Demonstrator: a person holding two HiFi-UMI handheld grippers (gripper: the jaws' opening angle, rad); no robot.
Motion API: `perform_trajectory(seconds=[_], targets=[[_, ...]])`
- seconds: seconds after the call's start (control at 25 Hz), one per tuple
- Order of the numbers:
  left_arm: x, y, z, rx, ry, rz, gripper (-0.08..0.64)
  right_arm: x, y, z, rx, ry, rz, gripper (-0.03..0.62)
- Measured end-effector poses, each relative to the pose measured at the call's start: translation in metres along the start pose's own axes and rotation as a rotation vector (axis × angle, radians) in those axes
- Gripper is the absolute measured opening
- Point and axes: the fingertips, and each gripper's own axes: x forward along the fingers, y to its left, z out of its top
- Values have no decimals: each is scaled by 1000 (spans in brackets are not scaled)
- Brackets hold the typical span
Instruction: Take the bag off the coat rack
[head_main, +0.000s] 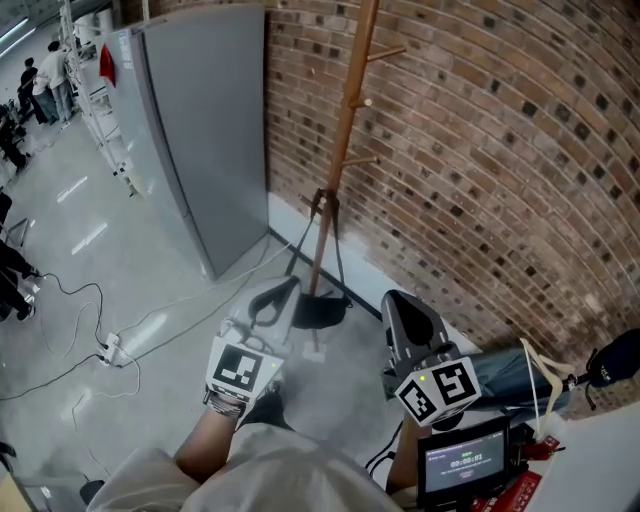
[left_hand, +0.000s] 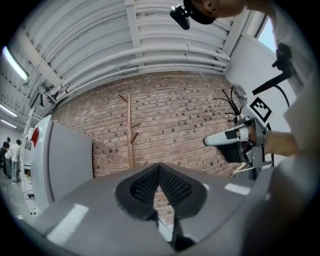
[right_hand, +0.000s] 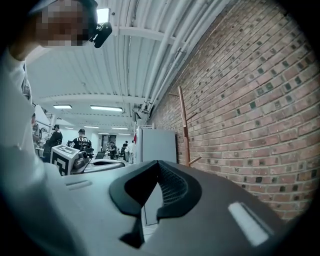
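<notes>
The black bag (head_main: 322, 308) hangs low by its straps on the wooden coat rack (head_main: 345, 130), with its body near the floor (head_main: 150, 260), against the brick wall (head_main: 500, 180). The left gripper (head_main: 277, 298) and right gripper (head_main: 402, 312) are held short of it, jaws closed together and empty.

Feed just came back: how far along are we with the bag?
Nothing looks done: the dark bag still seems to hang by its straps low on the rack. In hand: nothing; the left gripper and right gripper are shut, empty, short of it. Left: reach, grip the straps, lift off.
</notes>
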Motion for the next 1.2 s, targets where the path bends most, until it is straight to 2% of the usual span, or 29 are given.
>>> perform_trajectory(seconds=[0.28, 0.68, 0.92, 1.2], targets=[[53, 57, -18, -22, 26, -62, 0, 73, -23, 6, 20, -25, -18, 3], [113, 121, -41, -59, 40, -100, 0, 149, -69, 5, 11, -24, -147, 9], [139, 143, -56, -72, 48, -145, 0, 184, -76, -7, -6, 11, -149, 3], [157, 154, -73, -77, 66, -149, 2, 200, -91, -25, -7, 78, -180, 28]])
